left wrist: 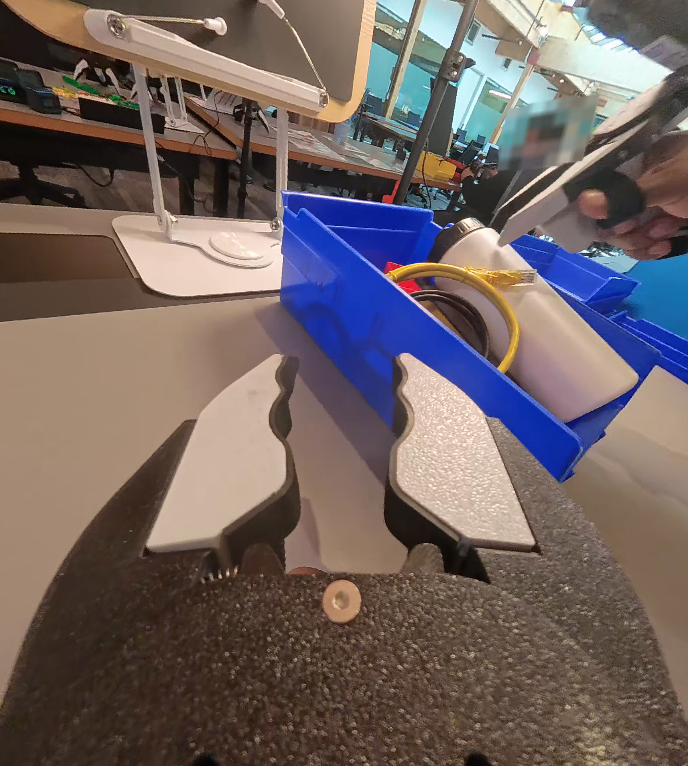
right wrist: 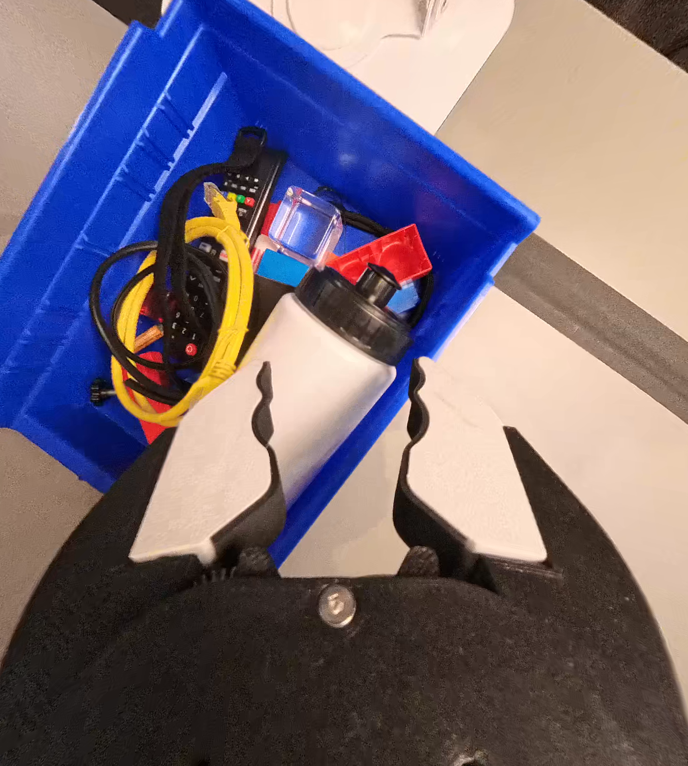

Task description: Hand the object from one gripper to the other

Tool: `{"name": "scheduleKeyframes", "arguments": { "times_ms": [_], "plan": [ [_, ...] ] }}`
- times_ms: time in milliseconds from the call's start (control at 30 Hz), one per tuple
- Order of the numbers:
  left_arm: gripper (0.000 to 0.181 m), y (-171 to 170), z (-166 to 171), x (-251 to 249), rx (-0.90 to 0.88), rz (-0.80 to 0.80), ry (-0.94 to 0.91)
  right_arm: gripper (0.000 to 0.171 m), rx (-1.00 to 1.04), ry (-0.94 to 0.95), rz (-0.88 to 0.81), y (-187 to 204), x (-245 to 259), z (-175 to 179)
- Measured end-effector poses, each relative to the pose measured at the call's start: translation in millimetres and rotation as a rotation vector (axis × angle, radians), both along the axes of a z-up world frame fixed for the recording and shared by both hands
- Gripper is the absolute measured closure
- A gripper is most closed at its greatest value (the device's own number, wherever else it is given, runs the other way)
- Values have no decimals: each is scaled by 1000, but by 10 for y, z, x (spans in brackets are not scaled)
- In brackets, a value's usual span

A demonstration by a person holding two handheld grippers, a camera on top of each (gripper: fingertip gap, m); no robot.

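Note:
A white squeeze bottle [right wrist: 325, 385] with a black cap [right wrist: 350, 306] lies in a blue bin [right wrist: 354, 136]; it also shows in the left wrist view [left wrist: 549, 331]. My right gripper [right wrist: 340, 369] is open above the bin, its fingers either side of the bottle's body without touching it. In the left wrist view the right gripper [left wrist: 512, 228] hangs over the bottle's top end, held by a hand. My left gripper [left wrist: 344, 364] is open and empty, low over the grey table just left of the bin [left wrist: 375, 331].
The bin also holds a yellow cable [right wrist: 230, 290], black cords [right wrist: 168, 248], a remote [right wrist: 251, 186], a clear cube [right wrist: 305, 226] and red pieces [right wrist: 387, 257]. A white lamp base [left wrist: 193, 253] stands behind the bin. More blue bins [left wrist: 582, 269] lie to the right.

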State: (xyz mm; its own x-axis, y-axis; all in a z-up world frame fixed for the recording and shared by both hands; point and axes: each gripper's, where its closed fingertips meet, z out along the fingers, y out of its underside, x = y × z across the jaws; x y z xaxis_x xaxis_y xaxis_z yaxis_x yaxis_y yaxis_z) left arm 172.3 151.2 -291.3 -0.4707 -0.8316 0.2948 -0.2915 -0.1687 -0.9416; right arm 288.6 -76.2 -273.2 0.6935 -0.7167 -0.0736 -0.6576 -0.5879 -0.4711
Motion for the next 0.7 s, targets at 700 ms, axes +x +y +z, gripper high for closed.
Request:
{"name": "scheduleKeyframes", "arguments": {
  "times_ms": [700],
  "plan": [
    [137,-220,77,-88,13,-62,-49,74,-4,124,8,218,-119,-268]
  ]
}}
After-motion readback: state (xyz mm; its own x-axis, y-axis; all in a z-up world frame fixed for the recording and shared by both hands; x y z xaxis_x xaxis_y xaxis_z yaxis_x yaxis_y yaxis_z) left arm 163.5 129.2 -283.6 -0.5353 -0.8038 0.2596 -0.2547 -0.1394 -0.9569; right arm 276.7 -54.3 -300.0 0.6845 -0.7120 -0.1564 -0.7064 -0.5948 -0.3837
